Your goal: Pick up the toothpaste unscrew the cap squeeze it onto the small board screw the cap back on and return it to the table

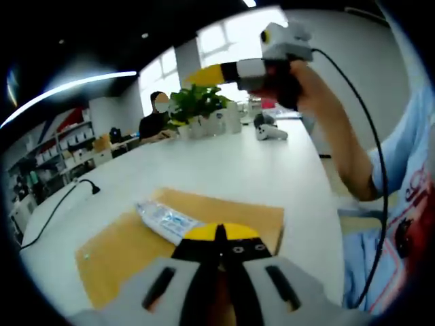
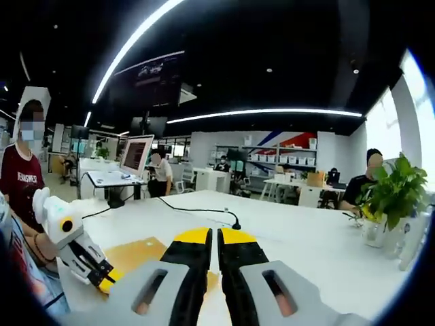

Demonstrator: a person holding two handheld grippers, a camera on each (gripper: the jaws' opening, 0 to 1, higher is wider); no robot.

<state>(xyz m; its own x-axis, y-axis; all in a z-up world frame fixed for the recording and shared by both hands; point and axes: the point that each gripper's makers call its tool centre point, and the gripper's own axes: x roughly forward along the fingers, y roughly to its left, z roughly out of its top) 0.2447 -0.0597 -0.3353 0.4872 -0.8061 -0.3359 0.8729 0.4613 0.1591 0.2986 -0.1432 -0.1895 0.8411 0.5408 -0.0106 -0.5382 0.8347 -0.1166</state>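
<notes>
Toothpaste (image 1: 165,221) lies flat on the brown board (image 1: 122,248) near the white worktop's (image 1: 224,163) near edge, its end just under the left gripper (image 1: 220,233), jaws closed and empty. Right gripper (image 2: 214,238), jaws together, holds nothing, raised above broad bare worktop beyond a black cable (image 2: 204,210).

Both views look low across one shared white table (image 1: 224,170)
</notes>
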